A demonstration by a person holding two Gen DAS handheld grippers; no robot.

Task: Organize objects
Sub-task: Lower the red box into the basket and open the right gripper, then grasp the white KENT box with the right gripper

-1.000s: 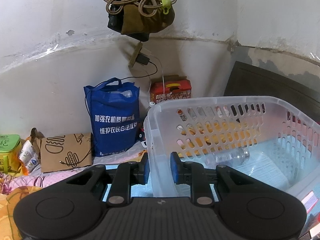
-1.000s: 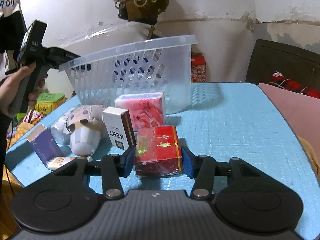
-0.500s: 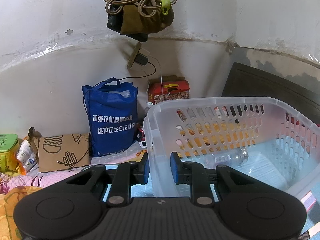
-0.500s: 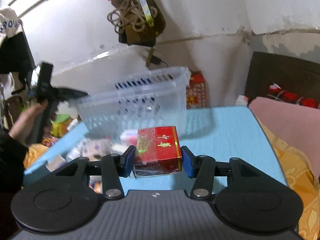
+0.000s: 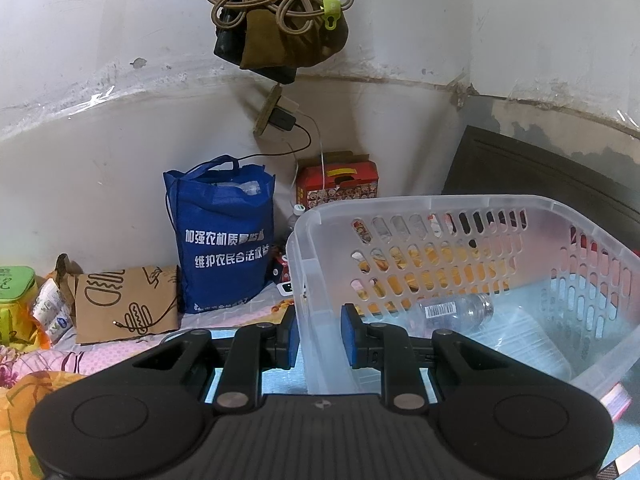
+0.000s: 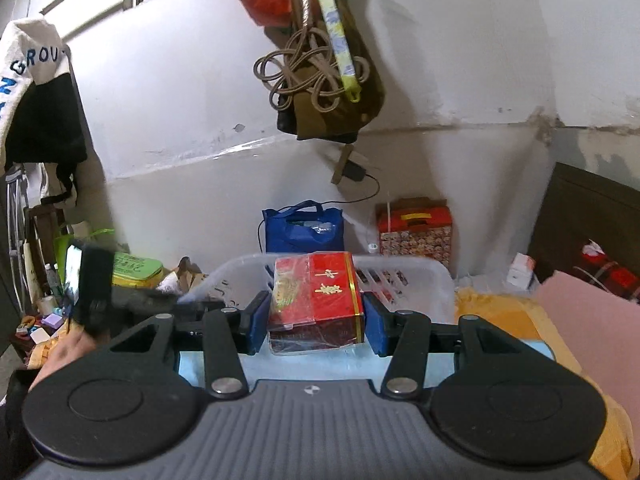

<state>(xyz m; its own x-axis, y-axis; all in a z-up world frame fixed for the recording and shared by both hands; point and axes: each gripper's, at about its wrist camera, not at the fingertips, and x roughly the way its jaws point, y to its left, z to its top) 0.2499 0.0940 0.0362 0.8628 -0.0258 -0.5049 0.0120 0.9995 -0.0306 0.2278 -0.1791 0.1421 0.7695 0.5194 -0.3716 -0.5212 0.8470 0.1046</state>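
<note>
My left gripper (image 5: pixel 319 338) is shut on the near corner wall of a translucent plastic basket (image 5: pixel 460 206), holding it tilted. An empty clear bottle (image 5: pixel 456 309) lies inside the basket. My right gripper (image 6: pixel 316 322) is shut on a red box with gold characters (image 6: pixel 320 296), held in the air just in front of the basket's rim (image 6: pixel 404 266). In the right wrist view the left gripper's body (image 6: pixel 96 284) and the hand holding it show at the left.
A blue tote bag (image 5: pixel 224 240), a red carton (image 5: pixel 338 182) and a brown paper bag (image 5: pixel 126 304) stand against the wall. A blue table surface (image 6: pixel 320 366) lies below. A dark headboard (image 5: pixel 552 180) is at the right. Cord and cloth hang above (image 5: pixel 280 20).
My right gripper has lifted the red box off the table and brought it up level with the basket rim. The left gripper keeps its hold; the basket has barely shifted.
</note>
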